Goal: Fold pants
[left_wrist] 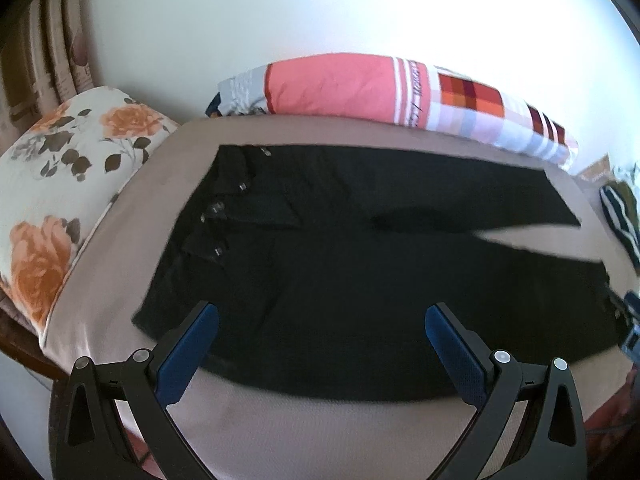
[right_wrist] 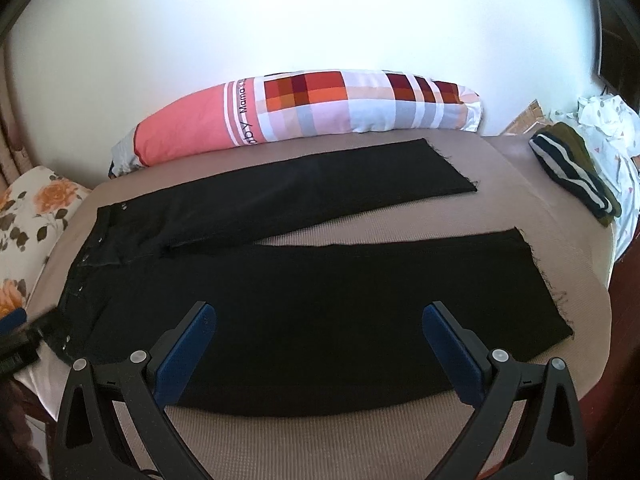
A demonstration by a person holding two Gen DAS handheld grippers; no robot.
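Blue-padded jaws of the left gripper stand wide apart at the bottom of the left wrist view, holding nothing, hovering over the near edge of the black pants. At the bottom of the right wrist view the right gripper is likewise spread wide and empty above the nearer trouser leg.

Those pants lie flat and unfolded on the bed, which has a tan cover. Their waistband with its small metal buttons sits at the left of the frame, and the two legs run to the right, parted in a narrow V with frayed hems.

Behind the pants, along the white wall, rests a long pink and checked bolster pillow. A floral pillow with orange roses fills the left of the left wrist view. At the upper right of the right wrist view a dark striped garment lies at the bed's edge, apart from the pants, beside rumpled white cloth.
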